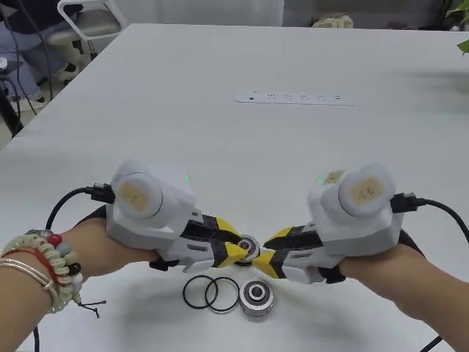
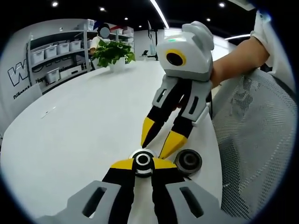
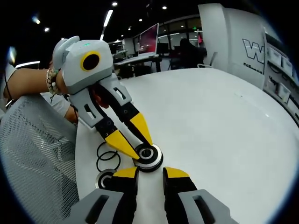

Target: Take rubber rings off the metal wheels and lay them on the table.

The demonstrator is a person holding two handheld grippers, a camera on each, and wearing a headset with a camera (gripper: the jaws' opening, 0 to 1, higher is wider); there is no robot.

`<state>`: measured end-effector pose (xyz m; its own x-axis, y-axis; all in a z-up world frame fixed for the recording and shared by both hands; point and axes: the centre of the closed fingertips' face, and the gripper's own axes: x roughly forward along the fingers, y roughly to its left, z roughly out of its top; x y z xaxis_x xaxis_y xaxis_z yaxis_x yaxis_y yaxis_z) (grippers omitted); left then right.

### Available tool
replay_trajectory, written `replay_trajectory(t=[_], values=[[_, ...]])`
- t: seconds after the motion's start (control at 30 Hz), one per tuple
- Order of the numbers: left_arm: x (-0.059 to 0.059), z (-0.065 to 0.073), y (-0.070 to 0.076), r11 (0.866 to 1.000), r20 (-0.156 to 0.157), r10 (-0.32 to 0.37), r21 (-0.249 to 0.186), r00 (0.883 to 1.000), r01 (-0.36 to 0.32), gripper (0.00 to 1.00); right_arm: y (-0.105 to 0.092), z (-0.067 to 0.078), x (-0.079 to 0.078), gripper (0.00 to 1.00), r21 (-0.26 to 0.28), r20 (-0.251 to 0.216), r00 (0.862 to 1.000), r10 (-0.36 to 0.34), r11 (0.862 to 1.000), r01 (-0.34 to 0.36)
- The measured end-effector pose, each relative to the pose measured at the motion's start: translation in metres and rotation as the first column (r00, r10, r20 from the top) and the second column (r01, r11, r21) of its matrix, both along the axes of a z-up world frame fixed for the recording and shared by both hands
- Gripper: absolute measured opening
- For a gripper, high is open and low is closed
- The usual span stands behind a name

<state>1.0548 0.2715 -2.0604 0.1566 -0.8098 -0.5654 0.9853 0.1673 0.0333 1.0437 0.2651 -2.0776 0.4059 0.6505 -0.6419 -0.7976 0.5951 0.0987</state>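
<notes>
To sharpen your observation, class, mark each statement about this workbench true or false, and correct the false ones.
1. Two rubber rings lie on the table. True.
2. The two rings lie well apart. False: they overlap each other.
3. The left gripper has its fingers shut on a metal wheel. True.
4. The other wheel rests on the power strip. False: it lies on the table right beside the rings, at the near edge, while the strip lies farther up the table.
</notes>
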Motion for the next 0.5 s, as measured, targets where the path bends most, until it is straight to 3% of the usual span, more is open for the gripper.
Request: replay_trajectory(t=[0.5], values=[[-0.0015, -0.0005, -0.0041, 1.000, 0.004, -0.002, -0.012, 1.000, 0.002, 0.08, 0.0009, -0.0001, -0.0018, 0.15, -0.015, 0.035, 0.998, 0.055, 0.998, -0.055]])
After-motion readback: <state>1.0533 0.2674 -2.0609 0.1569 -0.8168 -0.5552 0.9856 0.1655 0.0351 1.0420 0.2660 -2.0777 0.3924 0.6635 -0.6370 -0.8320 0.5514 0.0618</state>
